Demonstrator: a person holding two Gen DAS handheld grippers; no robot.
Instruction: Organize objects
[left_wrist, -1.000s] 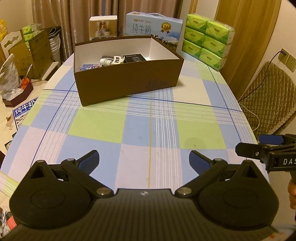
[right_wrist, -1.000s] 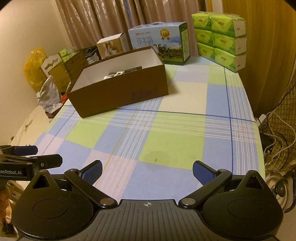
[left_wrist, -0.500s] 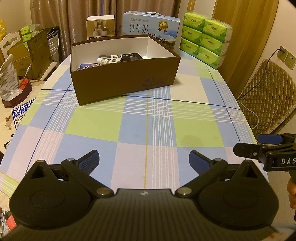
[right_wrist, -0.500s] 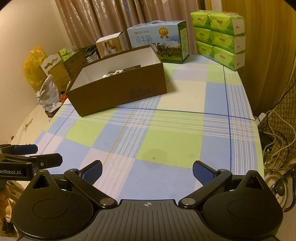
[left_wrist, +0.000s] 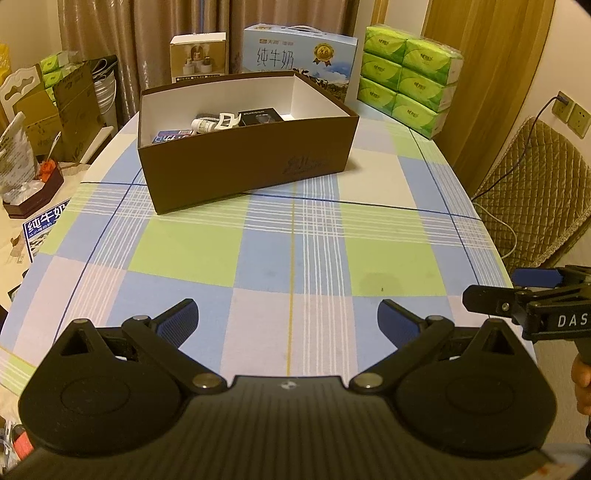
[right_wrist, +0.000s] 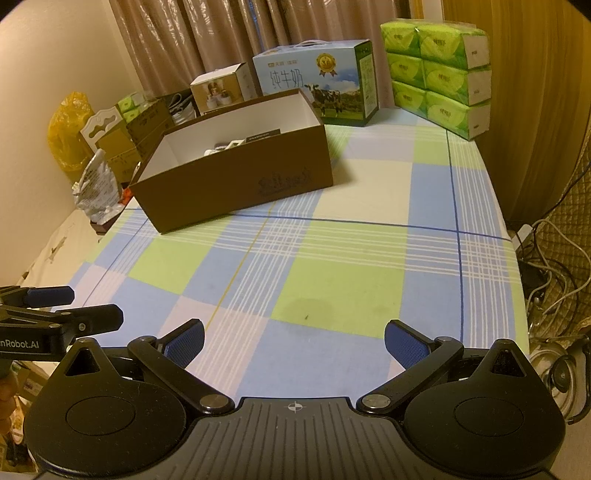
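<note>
Both cams nudged closer to brown box (left_wrist: 243, 162), L gripper (left_wrist: 288, 321) & R gripper (right_wrist: 293, 341) spread wide, empty, box well ahead

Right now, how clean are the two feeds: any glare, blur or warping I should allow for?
Left wrist view: warm yellow indoor light, sharp, no glare; fisheye bends the table edges, and the brown box throws a soft shadow on the cloth. Right wrist view: same warm cast, dark vignette at the corners, box interior partly hidden by its near wall.
</note>
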